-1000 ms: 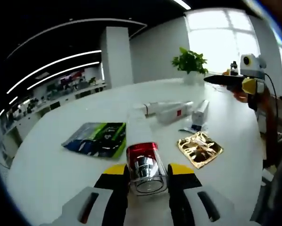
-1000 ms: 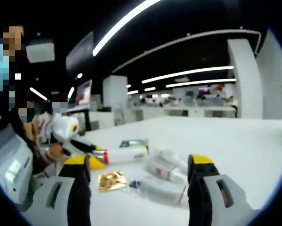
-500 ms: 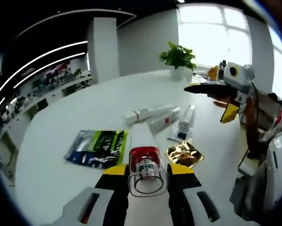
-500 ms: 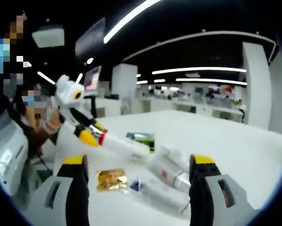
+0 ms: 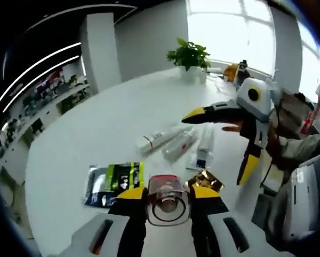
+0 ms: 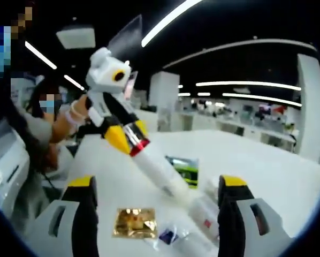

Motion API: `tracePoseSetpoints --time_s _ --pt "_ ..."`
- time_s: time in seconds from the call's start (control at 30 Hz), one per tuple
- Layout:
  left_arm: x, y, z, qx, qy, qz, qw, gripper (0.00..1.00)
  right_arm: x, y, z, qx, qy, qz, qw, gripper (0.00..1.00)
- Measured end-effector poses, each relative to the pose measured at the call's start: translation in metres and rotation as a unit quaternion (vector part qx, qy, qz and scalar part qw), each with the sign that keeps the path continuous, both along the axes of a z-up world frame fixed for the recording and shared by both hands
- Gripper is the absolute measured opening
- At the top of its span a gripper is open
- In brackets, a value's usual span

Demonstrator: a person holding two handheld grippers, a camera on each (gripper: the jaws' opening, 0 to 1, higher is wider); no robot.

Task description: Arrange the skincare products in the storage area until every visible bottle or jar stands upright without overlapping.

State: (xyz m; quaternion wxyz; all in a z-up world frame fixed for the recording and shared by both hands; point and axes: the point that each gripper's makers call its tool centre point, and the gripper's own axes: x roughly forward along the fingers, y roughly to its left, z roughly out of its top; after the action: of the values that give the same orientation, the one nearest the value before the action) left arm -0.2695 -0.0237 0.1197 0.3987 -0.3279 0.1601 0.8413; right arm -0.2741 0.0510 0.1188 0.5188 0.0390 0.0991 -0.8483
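Left gripper (image 5: pixel 168 198) clenched on a red-banded white bottle (image 6: pixel 154 163), now raised steeper off the white table (image 5: pixel 85 134) than a second ago, its full length seen in the right gripper view, whose own right gripper (image 6: pixel 157 187) gapes above a gold sachet (image 6: pixel 134 222).

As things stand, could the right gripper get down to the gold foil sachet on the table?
Probably yes. The right gripper is open and holds nothing, and the gold foil sachet lies flat between its jaws' line of sight. The bottle held by the left gripper slants above it, which might crowd the approach.
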Motion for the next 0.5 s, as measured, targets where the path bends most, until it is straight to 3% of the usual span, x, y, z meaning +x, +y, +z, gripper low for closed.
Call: tracePoseSetpoints --time_s 0.23,0.5 --pt "-0.008 0.006 0.009 -0.036 -0.023 -0.025 0.9988 0.3 -0.008 -0.008 -0.01 0.016 -0.022 0.01 0.9996 0.92" --pt "-0.02 0.021 0.018 -0.086 -0.044 -0.057 0.9937 0.3 -0.012 -0.019 -0.015 0.008 -0.045 0.02 0.9988 0.93"
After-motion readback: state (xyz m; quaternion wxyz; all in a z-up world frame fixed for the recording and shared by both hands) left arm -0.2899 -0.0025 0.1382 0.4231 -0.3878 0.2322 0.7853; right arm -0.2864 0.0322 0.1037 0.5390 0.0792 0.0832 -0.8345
